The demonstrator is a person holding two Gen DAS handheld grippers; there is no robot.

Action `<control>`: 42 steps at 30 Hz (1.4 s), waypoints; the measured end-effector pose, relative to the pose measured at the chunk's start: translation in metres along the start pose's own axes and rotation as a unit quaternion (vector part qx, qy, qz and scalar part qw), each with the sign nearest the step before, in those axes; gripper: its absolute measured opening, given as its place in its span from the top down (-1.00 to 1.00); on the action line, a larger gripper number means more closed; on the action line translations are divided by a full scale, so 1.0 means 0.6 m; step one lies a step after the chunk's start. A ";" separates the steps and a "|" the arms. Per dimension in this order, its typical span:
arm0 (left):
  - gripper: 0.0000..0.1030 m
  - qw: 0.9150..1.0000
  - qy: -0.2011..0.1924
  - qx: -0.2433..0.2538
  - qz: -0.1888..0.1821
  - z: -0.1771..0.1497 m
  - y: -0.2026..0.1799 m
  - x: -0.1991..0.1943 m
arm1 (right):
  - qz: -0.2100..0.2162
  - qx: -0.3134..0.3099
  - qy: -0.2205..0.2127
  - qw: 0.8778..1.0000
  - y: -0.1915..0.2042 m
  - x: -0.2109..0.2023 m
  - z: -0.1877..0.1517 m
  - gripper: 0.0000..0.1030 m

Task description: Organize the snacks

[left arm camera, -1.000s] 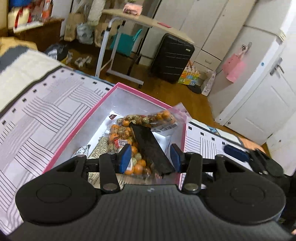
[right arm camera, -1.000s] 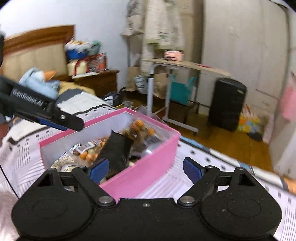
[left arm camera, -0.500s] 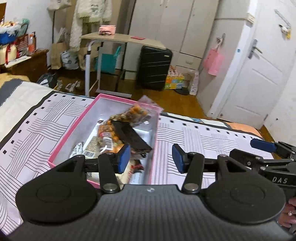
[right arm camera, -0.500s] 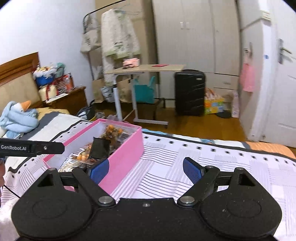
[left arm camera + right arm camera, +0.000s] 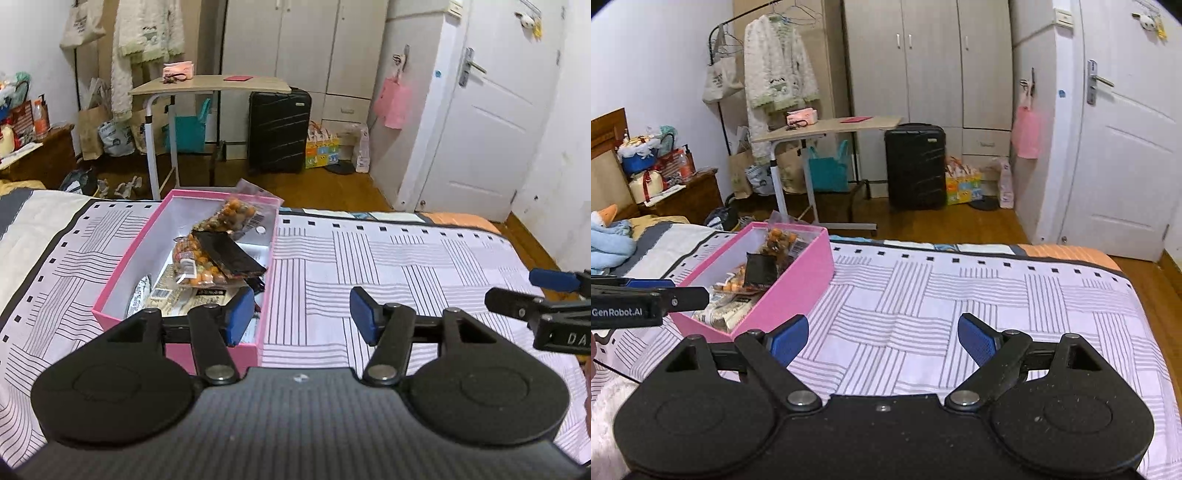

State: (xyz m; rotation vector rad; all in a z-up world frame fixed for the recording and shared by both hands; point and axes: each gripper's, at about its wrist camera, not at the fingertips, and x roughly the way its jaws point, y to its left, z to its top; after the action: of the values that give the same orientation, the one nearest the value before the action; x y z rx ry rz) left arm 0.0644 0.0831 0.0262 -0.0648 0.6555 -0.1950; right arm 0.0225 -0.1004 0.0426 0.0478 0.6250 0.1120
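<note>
We see a pink box (image 5: 129,258) lying on the bed (image 5: 406,258), close to the foot edge that faces the room's wooden floor. Inside it lie the snacks: a clear bag of orange and brown balls (image 5: 207,254), a dark flat packet (image 5: 231,254) resting tilted on top of that bag, and paler wrapped packets (image 5: 173,295) at the near end of the box.

The left gripper (image 5: 302,314) hangs above the near right corner of the box; its fingers are spreading apart and nothing is between them. Its left pad (image 5: 240,314) sits over the box's near end, its right pad over the bedspread.

The right gripper (image 5: 882,339) hangs over the bare striped bedspread, to the right of the box and apart from it. Its fingers stand wide apart, with nothing between them.
</note>
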 end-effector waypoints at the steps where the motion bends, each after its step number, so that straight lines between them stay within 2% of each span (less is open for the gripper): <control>1: -0.12 1.000 0.002 0.003 -0.002 -0.004 -0.005 -0.002 | -0.004 0.000 0.001 1.000 0.001 -0.003 -0.003 -0.76; 10: -0.23 0.999 0.015 0.043 -0.005 -0.035 -0.047 -0.024 | -0.037 0.012 0.009 0.999 0.001 -0.027 -0.031 -0.94; 16: -0.52 0.998 0.010 0.068 0.014 -0.049 -0.067 -0.030 | -0.106 0.038 0.025 0.993 -0.010 -0.030 -0.040 -0.98; 18: -0.72 0.997 0.005 0.071 0.015 -0.051 -0.071 -0.032 | -0.119 0.028 0.021 0.992 -0.008 -0.036 -0.043 -0.98; 24: -0.90 0.996 -0.003 0.085 0.020 -0.053 -0.085 -0.042 | -0.099 0.048 0.014 0.994 -0.021 -0.062 -0.048 -0.98; 27: -0.92 0.996 0.005 0.085 0.021 -0.053 -0.086 -0.044 | -0.111 0.030 0.015 0.993 -0.017 -0.073 -0.049 -0.98; 33: -0.92 0.996 0.013 0.084 0.028 -0.055 -0.086 -0.050 | -0.105 0.028 0.033 0.994 -0.010 -0.078 -0.049 -0.98; 38: -0.92 0.996 0.025 0.079 0.025 -0.058 -0.084 -0.050 | -0.103 0.023 0.017 0.994 0.003 -0.080 -0.052 -0.98; 42: -0.92 0.996 0.034 0.075 0.029 -0.060 -0.082 -0.046 | -0.098 0.032 0.020 0.994 0.004 -0.075 -0.054 -0.98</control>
State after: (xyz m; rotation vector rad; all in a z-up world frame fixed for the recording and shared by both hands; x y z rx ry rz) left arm 0.0133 0.0407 0.0200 0.1054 0.7078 -0.1902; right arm -0.0331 -0.1032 0.0429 0.0455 0.6706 -0.0981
